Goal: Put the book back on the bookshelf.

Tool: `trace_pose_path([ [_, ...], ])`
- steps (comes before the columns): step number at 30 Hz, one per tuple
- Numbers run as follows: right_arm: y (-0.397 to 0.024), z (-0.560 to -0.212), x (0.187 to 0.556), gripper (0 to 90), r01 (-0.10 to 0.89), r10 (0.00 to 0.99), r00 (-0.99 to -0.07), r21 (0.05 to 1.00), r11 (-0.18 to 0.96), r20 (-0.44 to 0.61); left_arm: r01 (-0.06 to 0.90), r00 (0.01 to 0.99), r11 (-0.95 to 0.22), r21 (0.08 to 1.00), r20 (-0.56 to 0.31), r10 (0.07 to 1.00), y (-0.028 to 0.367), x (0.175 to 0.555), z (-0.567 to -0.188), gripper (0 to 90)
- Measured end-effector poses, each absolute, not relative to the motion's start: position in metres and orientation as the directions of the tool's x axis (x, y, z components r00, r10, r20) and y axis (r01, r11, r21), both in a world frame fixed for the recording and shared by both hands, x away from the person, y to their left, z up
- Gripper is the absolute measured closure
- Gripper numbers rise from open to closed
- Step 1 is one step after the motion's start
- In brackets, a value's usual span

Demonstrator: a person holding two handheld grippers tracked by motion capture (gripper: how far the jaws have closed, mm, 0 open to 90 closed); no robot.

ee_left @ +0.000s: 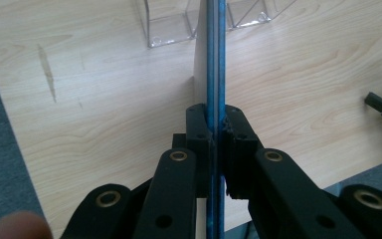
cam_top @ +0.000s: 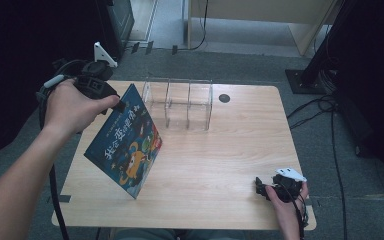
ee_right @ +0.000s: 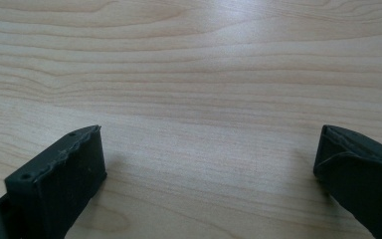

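**Book clamped in left jaws, tilted over table**

Right gripper [cam_top: 263, 188] sits nearest me at the table's [cam_top: 220, 165] front right edge, jaws spread wide with only bare wood between them. I see the left gripper [ee_left: 215, 130] closed tight on the top edge of the blue picture book [cam_top: 125, 142]; book hangs slanted, lower corner at or just off the table, can't tell which. Clear acrylic divider rack [cam_top: 178, 102] stands behind it, near the far edge.
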State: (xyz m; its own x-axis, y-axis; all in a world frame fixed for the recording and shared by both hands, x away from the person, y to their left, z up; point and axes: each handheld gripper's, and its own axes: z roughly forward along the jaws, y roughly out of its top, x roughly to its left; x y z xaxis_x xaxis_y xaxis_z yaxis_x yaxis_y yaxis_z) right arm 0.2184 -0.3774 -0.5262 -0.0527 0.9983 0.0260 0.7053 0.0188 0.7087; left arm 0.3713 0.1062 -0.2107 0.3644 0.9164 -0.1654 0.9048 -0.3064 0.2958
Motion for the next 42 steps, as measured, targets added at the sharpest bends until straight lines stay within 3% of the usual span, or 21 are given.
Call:
trace_pose_path([
  [9,-0.377,-0.526,0.218,0.0,0.705,0.998,-0.054,0.709,0.02,0.025,0.904,0.36,-0.314,0.292,-0.122,0.925,0.103,0.376,-0.205,85.1],
  [27,-0.377,-0.526,0.218,0.0,0.705,0.998,-0.053,0.709,0.018,0.026,0.913,0.318,-0.264,0.31,-0.138,0.938,0.091,0.4,-0.19,85.1],
  [34,-0.377,-0.526,0.218,0.0,0.705,0.998,-0.053,0.709,0.019,0.026,0.92,0.297,-0.257,0.297,-0.096,0.95,0.08,0.415,-0.189,85.1],
  [42,-0.377,-0.526,0.218,0.0,0.705,0.998,-0.054,0.709,0.02,0.026,0.921,0.261,-0.209,0.329,-0.122,0.958,0.087,0.425,-0.184,85.1],
])
